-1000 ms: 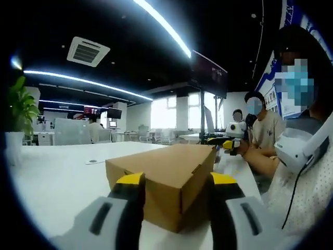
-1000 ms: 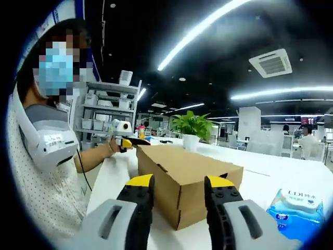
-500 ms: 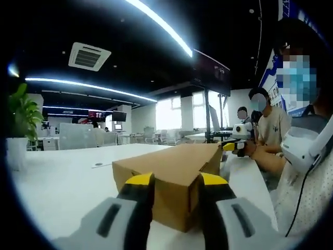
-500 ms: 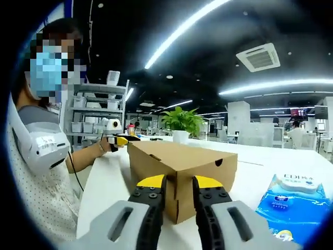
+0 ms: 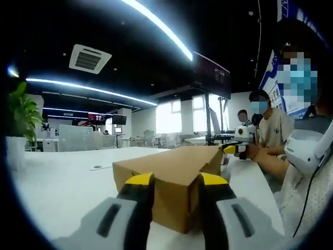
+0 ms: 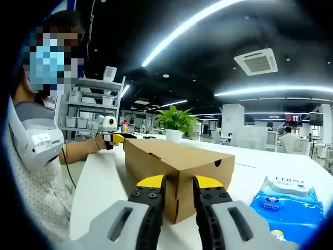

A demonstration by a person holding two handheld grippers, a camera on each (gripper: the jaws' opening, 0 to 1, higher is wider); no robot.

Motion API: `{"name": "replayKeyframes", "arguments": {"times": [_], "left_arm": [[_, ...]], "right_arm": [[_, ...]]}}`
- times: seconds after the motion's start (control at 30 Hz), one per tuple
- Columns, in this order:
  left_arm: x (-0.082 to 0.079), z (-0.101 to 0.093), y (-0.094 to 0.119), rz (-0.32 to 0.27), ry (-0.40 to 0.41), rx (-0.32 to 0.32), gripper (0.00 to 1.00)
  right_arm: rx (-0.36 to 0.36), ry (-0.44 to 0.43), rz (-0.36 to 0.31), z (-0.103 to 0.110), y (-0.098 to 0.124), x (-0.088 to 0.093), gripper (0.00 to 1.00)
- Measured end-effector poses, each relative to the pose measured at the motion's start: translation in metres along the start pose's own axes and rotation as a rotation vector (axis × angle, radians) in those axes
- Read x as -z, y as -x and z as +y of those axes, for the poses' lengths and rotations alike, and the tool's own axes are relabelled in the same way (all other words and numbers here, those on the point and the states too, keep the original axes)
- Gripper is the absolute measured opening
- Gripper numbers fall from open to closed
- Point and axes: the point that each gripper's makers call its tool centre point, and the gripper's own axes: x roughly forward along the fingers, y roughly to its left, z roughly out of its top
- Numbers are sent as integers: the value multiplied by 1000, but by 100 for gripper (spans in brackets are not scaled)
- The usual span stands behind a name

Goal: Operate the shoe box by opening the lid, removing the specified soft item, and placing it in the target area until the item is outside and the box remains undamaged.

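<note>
A closed brown cardboard shoe box (image 5: 171, 182) is sitting on a white worktop (image 5: 62, 182) in a large office. In the left gripper view, the left gripper (image 5: 174, 194) is pinching one near corner of the box between its yellow-tipped jaws. In the right gripper view, the right gripper (image 6: 178, 192) is clamping another near corner of the box (image 6: 177, 164) the same way. A blue pack of wet wipes (image 6: 289, 200) is lying on the worktop just right of the box. A person (image 6: 31, 140) wearing a dotted top is standing beside the worktop. A potted plant (image 6: 174, 122) is standing beyond the box.
</note>
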Motion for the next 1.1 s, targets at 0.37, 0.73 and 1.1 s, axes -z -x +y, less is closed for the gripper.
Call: {"name": "replayKeyframes", "arguments": {"times": [0.37,0.73,1.1], "left_arm": [[-12,7,3,-22,8,-19,35],[-75,29,32,-84,-214,-324,32],[-109,69,94,-215,-232,-704,38]], "right_arm": [[-42,-18,-172,4,10,-36,22],[121,-96,-372,-40,44,-86,21],[505,60,-399,-101,69,-103,21]]}}
